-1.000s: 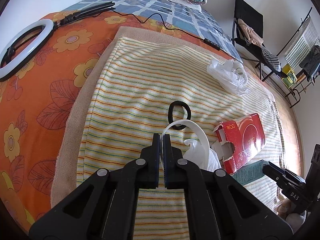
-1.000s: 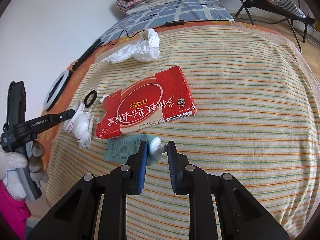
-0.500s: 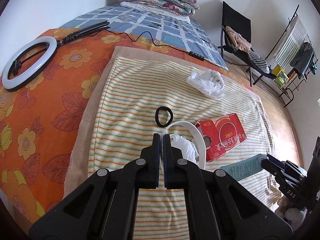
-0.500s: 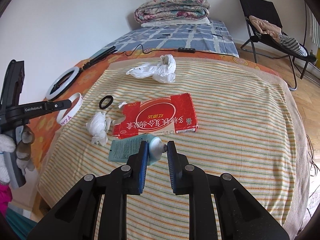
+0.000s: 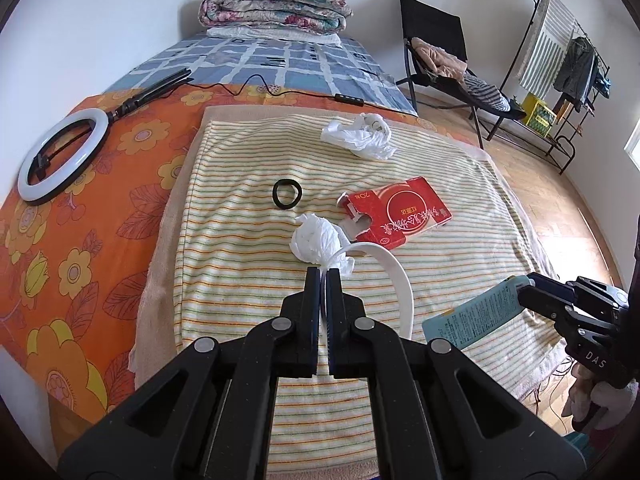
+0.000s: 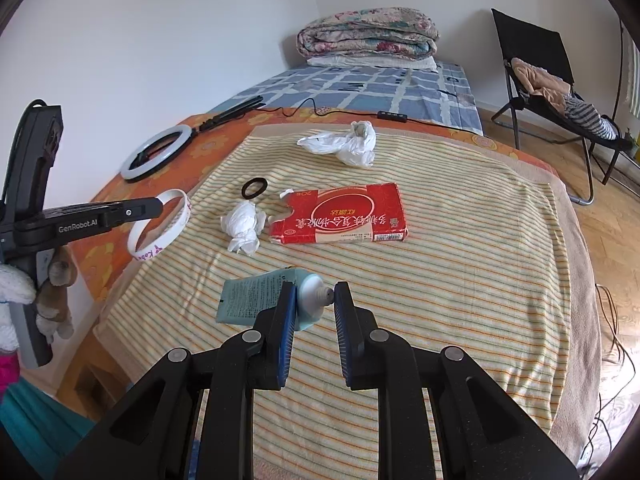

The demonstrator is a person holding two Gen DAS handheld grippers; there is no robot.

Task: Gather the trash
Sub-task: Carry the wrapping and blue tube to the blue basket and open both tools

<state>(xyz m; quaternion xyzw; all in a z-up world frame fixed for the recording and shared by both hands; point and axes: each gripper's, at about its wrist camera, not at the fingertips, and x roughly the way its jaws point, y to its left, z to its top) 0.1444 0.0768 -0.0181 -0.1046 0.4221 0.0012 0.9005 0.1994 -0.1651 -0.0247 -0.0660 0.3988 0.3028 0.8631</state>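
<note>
The left gripper (image 5: 324, 274) pinched a thin white plastic ring (image 5: 390, 264) curving off to its right, while the right gripper (image 6: 314, 298) clamped a pale-blue squeeze tube (image 6: 256, 294) lying crosswise, body trailing left of its jaws.

The near arc of the thin white plastic ring (image 5: 402, 276) lies hidden behind the black left gripper fingers (image 5: 313, 304). Print on the pale blue squeeze tube (image 6: 256, 294) is too small to read. The right gripper's handle (image 5: 600, 344) is cut off at the frame edge.
</note>
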